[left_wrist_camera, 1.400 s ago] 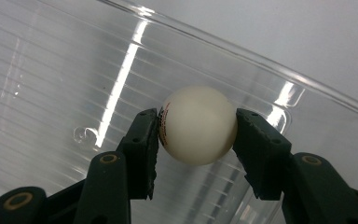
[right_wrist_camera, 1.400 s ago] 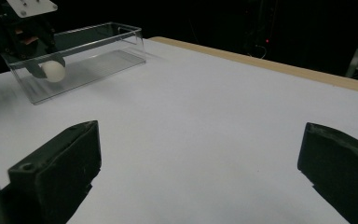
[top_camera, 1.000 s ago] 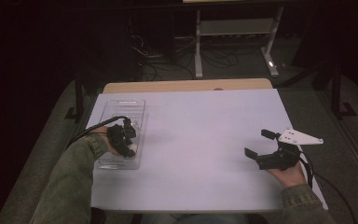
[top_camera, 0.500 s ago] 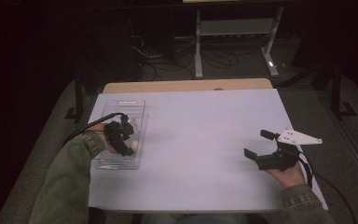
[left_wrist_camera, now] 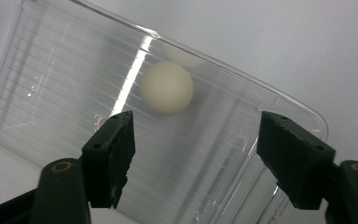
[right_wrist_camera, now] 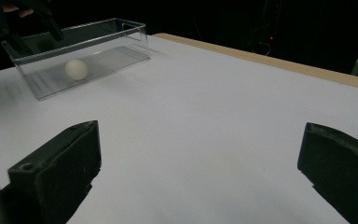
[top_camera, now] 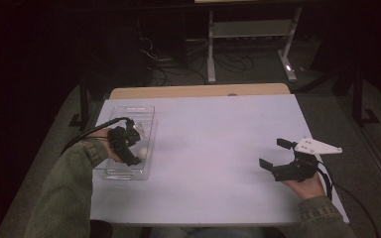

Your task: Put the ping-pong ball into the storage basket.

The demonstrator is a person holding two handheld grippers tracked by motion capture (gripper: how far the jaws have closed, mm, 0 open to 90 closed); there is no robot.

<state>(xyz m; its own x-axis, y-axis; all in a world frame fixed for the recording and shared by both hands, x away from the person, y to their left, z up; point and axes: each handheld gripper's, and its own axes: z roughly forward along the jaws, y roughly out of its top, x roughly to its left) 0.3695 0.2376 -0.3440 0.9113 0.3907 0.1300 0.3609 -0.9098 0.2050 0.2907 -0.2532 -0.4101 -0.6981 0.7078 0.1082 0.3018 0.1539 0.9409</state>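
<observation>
A white ball (left_wrist_camera: 166, 87) (right_wrist_camera: 76, 69) (top_camera: 144, 150) lies on the floor of a clear plastic box (top_camera: 129, 111) (left_wrist_camera: 51, 84) (right_wrist_camera: 121, 28) at the table's left side. My left gripper (top_camera: 129, 151) (left_wrist_camera: 193, 154) hangs just above the box, pointing down into it. Its jaws have just been opening; they stand apart with nothing between them, and the ball rests free beyond the tips. My right gripper (top_camera: 273, 154) (right_wrist_camera: 198, 172) is open over the right part of the table, its jaws wide and empty, aimed across the table toward the box.
The white table top (top_camera: 218, 148) has a wooden strip (top_camera: 198, 90) along its far edge. A metal shelf frame (top_camera: 250, 44) and cables stand on the dark floor behind it. A cable (top_camera: 87, 131) trails from the left gripper off the table's left edge.
The left gripper has risen a little above the box and its jaws have parted, leaving the ball lying loose in the box. The right hand has stayed where it was.
</observation>
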